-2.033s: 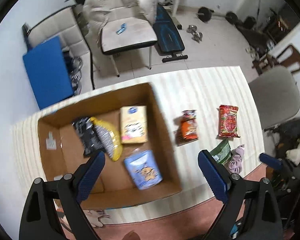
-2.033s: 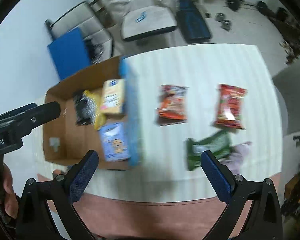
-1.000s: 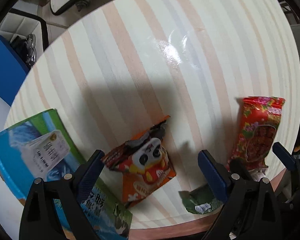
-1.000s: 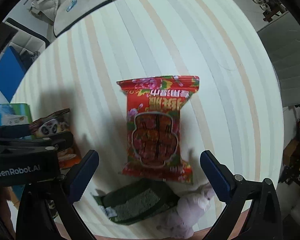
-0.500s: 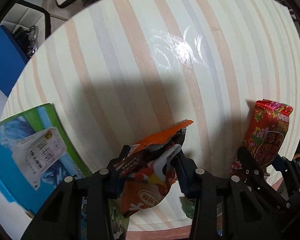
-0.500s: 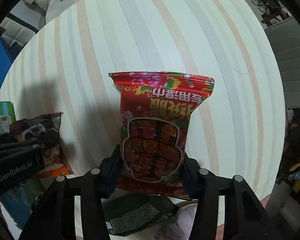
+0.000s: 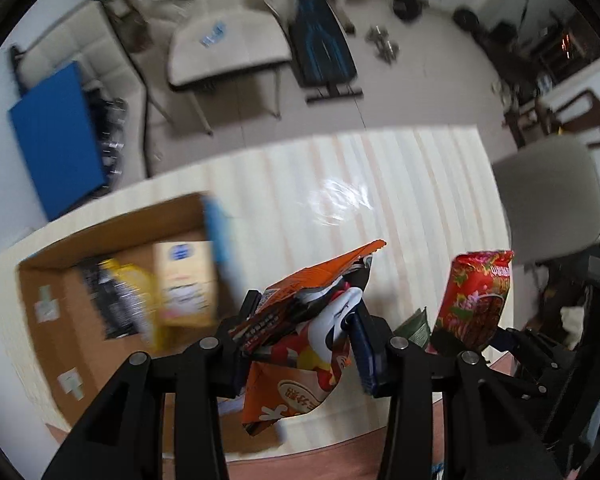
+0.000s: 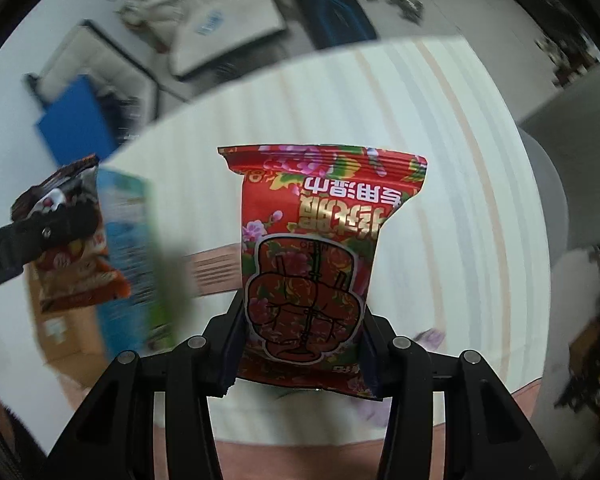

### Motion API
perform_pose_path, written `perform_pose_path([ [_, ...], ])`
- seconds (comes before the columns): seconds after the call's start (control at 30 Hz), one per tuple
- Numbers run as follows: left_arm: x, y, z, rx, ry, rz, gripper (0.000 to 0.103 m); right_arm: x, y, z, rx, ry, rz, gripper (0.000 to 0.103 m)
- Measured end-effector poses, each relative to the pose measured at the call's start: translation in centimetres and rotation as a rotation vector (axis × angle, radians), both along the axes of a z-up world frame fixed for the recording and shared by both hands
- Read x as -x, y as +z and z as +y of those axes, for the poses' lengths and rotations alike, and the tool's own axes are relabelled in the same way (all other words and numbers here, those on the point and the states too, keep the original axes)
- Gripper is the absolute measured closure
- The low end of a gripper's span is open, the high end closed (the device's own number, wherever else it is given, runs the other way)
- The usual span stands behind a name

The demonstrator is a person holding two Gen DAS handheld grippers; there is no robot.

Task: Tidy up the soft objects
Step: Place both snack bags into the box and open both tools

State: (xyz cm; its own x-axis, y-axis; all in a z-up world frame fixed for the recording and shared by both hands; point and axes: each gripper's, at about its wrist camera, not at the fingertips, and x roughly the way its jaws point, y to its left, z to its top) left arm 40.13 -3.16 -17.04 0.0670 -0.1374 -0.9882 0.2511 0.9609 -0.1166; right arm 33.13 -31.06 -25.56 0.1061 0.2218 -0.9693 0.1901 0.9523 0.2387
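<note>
Cardboard box (image 7: 112, 240) open-topped — packets (image 7: 140, 304) seemingly fill its floor.

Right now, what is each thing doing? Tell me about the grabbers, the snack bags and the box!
left gripper: shut on the orange snack bag, lifted off the table
orange snack bag: crumpled, hanging between the fingers
right gripper: shut on the red snack bag
red snack bag: held upright, print upside down
cardboard box: open on top, packets inside
green packet: lying on the striped table
</note>
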Motion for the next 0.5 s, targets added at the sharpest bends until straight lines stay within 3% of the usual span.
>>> perform_pose_path([
  [0.1,0.0,2.9,5.1,0.008,0.051,-0.023,0.064,0.9,3.4,3.8,-0.062,0.053,-0.047,0.053],
  [0.2,0.2,3.8,10.5,-0.030,0.104,-0.040,0.064,1.7,5.5,8.9,-0.116,0.130,-0.071,0.053],
  [0.37,0.1,1.0,19.0,-0.104,0.201,-0.007,0.064,2.8,5.3,18.0,-0.139,0.238,-0.057,0.053],
  [0.5,-0.7,-2.3,23.0,-0.138,0.266,0.047,0.064,3.1,2.9,25.8,-0.135,0.303,-0.019,0.053],
])
